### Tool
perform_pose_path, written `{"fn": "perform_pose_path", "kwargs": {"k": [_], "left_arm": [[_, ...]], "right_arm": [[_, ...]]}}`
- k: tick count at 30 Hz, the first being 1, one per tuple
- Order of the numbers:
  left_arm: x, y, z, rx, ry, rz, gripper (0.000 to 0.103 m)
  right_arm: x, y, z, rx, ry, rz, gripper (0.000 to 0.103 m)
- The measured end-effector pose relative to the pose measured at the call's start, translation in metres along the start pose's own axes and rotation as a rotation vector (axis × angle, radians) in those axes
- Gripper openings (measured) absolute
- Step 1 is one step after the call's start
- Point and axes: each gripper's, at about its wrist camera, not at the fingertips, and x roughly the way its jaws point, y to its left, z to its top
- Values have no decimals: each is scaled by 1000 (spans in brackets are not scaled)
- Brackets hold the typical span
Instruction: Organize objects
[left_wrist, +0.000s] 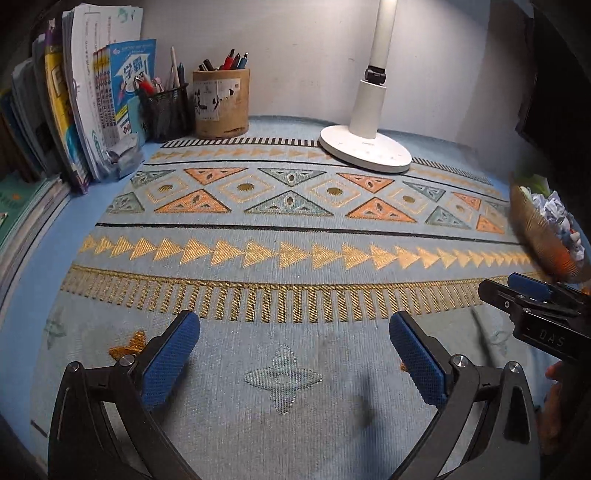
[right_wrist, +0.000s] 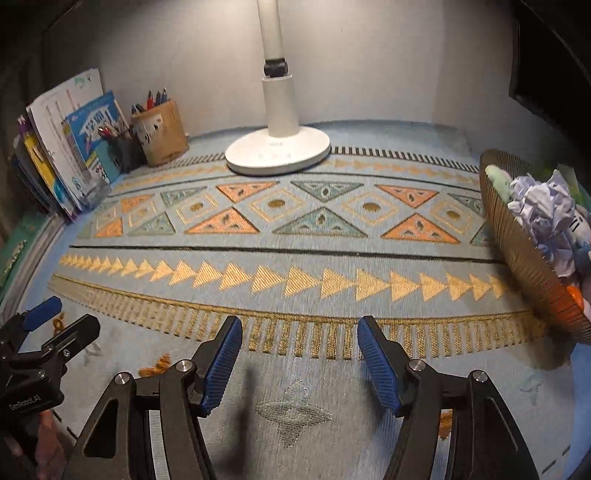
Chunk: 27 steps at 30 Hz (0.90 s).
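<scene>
Two grippers hang empty over the patterned mat (left_wrist: 295, 236), side by side. Nearest, the left gripper (left_wrist: 295, 354) has its blue pads (left_wrist: 170, 362) spread wide apart with only woven cloth showing between them. Just to its right, the right gripper (right_wrist: 300, 363) holds its pads (right_wrist: 221, 365) about half apart, also with nothing but mat between; from the left wrist view its fingers (left_wrist: 528, 291) show at the right edge, and a bit of the person's hand (left_wrist: 554, 373) shows beneath it.

Beyond the right gripper and off to its right sits a woven basket (right_wrist: 524, 258), resting on the mat's edge and filled with crumpled paper (right_wrist: 543, 206), something pale green (right_wrist: 496, 179) and something orange (right_wrist: 575, 295); what these last two are cannot be told.

Farther ahead, roughly between the two grippers' lines of sight, stands a white desk lamp (right_wrist: 277, 147) with its round base on the mat's far border.

Farthest, ahead of the left gripper and to its left, against the wall: a wooden pen holder (left_wrist: 221, 103) full of pens, a black mesh pen cup (left_wrist: 168, 110) touching beside it, and a row of upright books (left_wrist: 92, 99) leaning at the far left.
</scene>
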Motion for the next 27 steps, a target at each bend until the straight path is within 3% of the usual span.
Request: {"fn": "perform_pose_path", "kwargs": {"k": [4,7,11,15,27], "left_arm": [[5,1,2,-22,14,11,102],[21,8,1,-72,100,44,102],[23,7,-1,-61,112,68,102],[26,-1,-1,-19,122,104,103],[27,-2,0,-18,110,107,103]], "right_arm": [[9,-5,0,16,20,-7,63],[10,-4,-1,10,26,-36,64],[8,1,-4,-8,19,-57,65],[10,-3,-4,13,34,-61,80],[17,3,-5,-6,73,-64,103]]}}
